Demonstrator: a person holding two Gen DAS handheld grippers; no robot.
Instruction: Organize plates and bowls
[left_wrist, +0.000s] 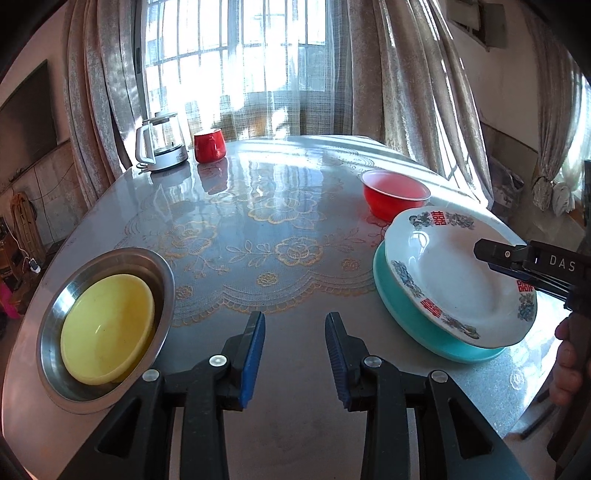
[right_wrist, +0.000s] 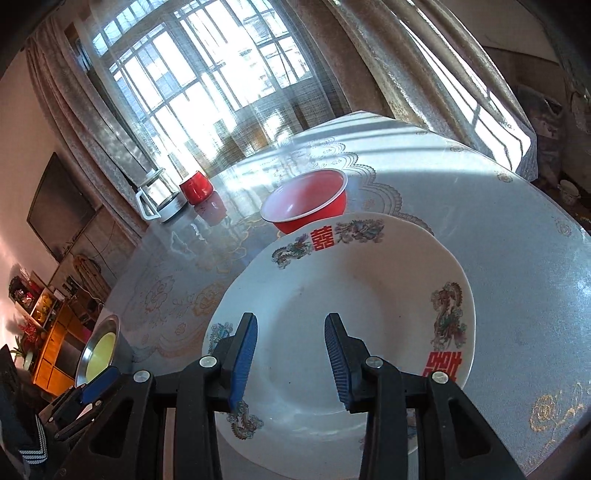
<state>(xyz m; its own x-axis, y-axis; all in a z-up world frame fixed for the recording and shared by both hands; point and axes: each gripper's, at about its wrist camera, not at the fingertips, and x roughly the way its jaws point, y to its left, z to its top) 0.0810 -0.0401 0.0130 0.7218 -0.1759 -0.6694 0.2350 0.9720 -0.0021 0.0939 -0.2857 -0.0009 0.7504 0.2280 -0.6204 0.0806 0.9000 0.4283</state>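
Observation:
A white plate with red characters and dragon prints (left_wrist: 454, 273) rests tilted on a teal plate (left_wrist: 410, 314) at the table's right; it fills the right wrist view (right_wrist: 332, 295). A red bowl (left_wrist: 395, 195) stands behind it (right_wrist: 306, 203). At the left, a yellow bowl (left_wrist: 107, 328) sits inside a steel dish (left_wrist: 55, 314). My left gripper (left_wrist: 295, 354) is open and empty above bare table. My right gripper (right_wrist: 290, 358) is open, its fingers over the white plate's near rim; it shows from the side in the left wrist view (left_wrist: 491, 258).
A glass kettle (left_wrist: 159, 144) and a red mug (left_wrist: 209, 146) stand at the table's far left corner. The glossy lace-patterned tabletop (left_wrist: 258, 229) lies between the two stacks. Curtains and a window are behind. The table's right edge is close to the plates.

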